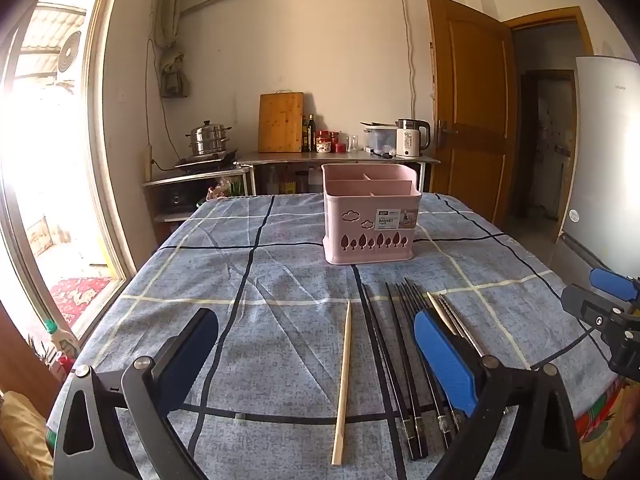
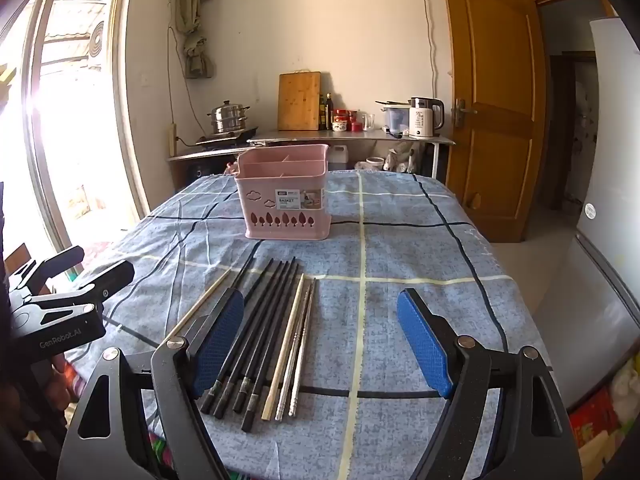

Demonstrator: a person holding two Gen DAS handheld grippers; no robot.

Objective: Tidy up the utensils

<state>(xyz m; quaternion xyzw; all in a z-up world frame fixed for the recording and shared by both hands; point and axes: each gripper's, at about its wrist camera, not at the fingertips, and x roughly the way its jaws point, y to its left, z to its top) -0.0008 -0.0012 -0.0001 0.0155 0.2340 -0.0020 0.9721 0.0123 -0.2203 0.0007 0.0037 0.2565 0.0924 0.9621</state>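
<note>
A pink utensil basket (image 1: 370, 216) (image 2: 282, 198) with inner dividers stands upright toward the far end of the table. In front of it, chopsticks lie side by side: several black ones (image 1: 404, 364) (image 2: 260, 328), a lone wooden one (image 1: 344, 380) (image 2: 202, 302) off to their left, another wooden one (image 2: 289, 338) and a metal pair (image 2: 300, 344) on their right. My left gripper (image 1: 316, 344) hovers open above the lone wooden chopstick and the black ones. My right gripper (image 2: 320, 336) hangs open above the chopsticks' near ends. Neither holds anything.
A blue checked cloth (image 1: 248, 280) (image 2: 400, 248) covers the table. Behind it a counter (image 1: 336, 157) carries a cutting board, bottles, a kettle and a steamer pot. A bright glass door is at the left, a wooden door (image 2: 496, 112) and a fridge (image 1: 604, 152) at the right.
</note>
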